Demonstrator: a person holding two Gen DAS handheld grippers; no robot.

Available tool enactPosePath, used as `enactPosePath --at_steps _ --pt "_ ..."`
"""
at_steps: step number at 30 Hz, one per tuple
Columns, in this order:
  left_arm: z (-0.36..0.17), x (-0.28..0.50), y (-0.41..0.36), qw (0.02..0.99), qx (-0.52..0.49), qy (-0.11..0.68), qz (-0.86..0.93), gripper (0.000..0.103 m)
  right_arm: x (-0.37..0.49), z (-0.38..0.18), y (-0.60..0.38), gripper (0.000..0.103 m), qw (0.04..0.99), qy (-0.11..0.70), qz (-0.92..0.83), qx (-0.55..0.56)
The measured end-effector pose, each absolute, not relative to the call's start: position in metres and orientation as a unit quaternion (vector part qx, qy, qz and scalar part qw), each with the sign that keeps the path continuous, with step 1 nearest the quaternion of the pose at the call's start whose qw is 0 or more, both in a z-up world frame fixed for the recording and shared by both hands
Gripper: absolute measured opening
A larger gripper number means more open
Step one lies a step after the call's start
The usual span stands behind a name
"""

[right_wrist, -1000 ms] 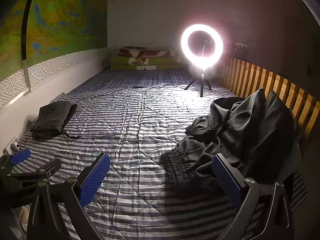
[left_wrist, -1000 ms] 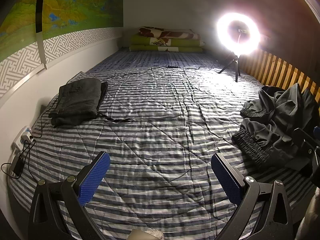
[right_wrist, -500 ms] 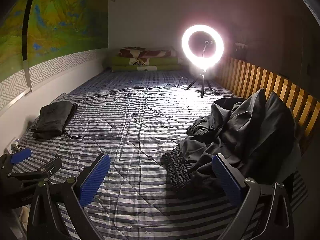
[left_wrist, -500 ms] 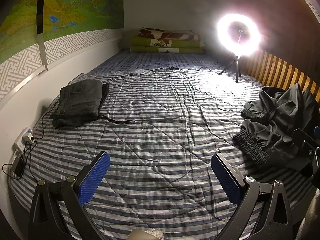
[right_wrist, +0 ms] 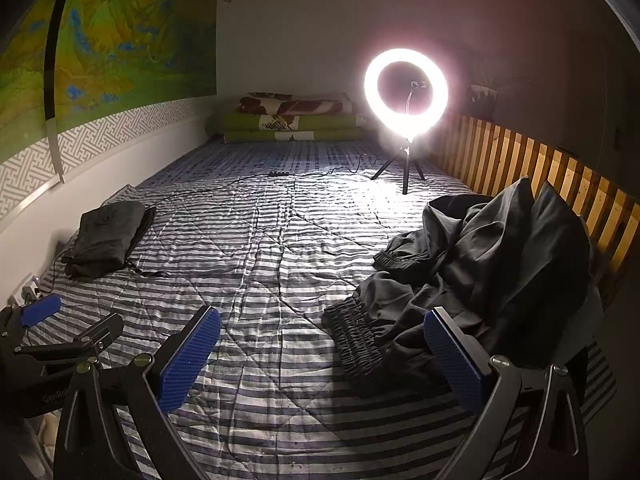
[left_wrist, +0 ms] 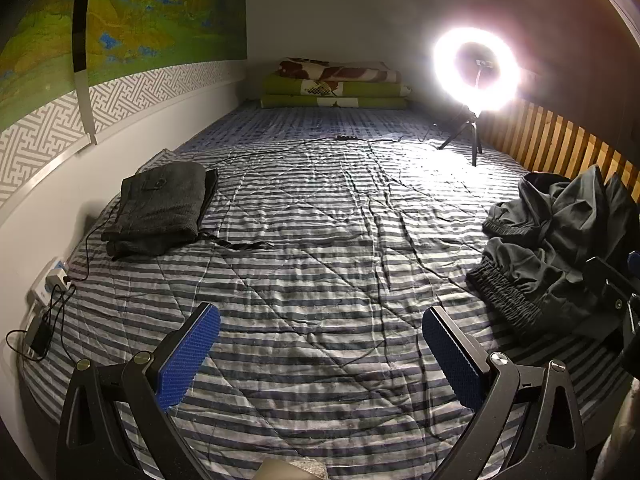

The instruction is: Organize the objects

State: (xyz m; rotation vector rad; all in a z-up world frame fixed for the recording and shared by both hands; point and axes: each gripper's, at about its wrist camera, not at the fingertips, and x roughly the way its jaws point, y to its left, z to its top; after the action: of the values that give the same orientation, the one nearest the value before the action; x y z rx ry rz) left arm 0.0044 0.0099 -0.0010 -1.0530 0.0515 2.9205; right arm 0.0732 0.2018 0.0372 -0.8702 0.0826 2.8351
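A striped bed (left_wrist: 320, 264) fills the dim room, lit by a ring light (right_wrist: 406, 94) at its far end, with folded trousers (left_wrist: 160, 208) left of it and a crumpled jacket (right_wrist: 480, 272) right, while left gripper (left_wrist: 320, 344) and right gripper (right_wrist: 322, 346) hover with jaws wide apart, empty.

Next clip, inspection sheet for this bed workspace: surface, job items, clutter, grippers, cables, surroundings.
Surface: striped quilt, wrinkled, middle bare.
Job's things: folded dark garment at the wall side; crumpled dark jacket at the railing side, elastic hem toward the camera.
Clutter: nothing seen.
Grippers: left gripper open, holding nothing, over the quilt; right gripper open, holding nothing, its right finger just in front of the jacket.
Cables: black cord across the far quilt; power strip with a charger at the wall edge.
Surroundings: lit ring light on a tripod, stacked bedding, wooden railing, wall map.
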Motion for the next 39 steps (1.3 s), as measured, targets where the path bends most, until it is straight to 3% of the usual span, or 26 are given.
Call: enactPosePath --at_steps 28,35,39 --pt "-0.020 -0.038 0.033 0.030 -0.345 0.033 0.937 0.103 0.043 0.009 0.210 0.100 0.078 0.022 0.953 -0.293" --pt "-0.046 -0.066 0.036 0.043 -0.376 0.029 0.925 0.103 0.021 0.001 0.259 0.100 0.097 0.048 0.940 -0.325" --pt "-0.055 -0.075 0.036 0.046 -0.381 0.029 0.923 0.103 0.012 0.015 0.312 0.100 0.155 0.046 0.932 -0.324"
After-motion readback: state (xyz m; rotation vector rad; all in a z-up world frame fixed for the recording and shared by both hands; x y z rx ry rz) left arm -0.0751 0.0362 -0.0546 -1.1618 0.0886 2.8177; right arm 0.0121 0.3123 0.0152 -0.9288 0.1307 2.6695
